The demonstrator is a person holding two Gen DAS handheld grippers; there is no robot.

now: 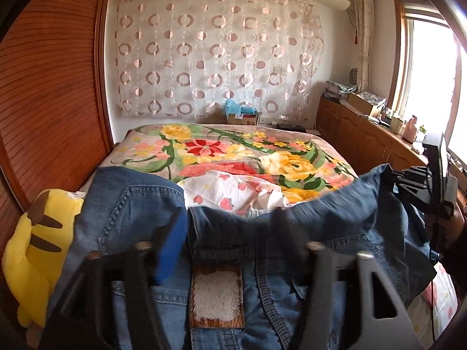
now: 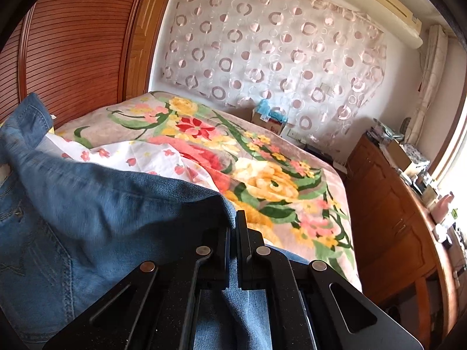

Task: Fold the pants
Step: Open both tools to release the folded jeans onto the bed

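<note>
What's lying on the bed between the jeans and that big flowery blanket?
A rumpled white sheet with small pink flowers lies between the jeans and the floral blanket. Both wrist views show it.

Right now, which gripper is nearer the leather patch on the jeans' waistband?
Left. The leather patch lies directly between the open fingers of the left gripper. The right gripper is shut on a fold of the jeans off to the side.

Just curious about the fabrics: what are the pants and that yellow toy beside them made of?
The pants look like blue denim: faded weave, heavy topstitched seams and a leather-like waistband patch. The yellow toy seems soft plush, matte and fuzzy, with brown stripes.
</note>
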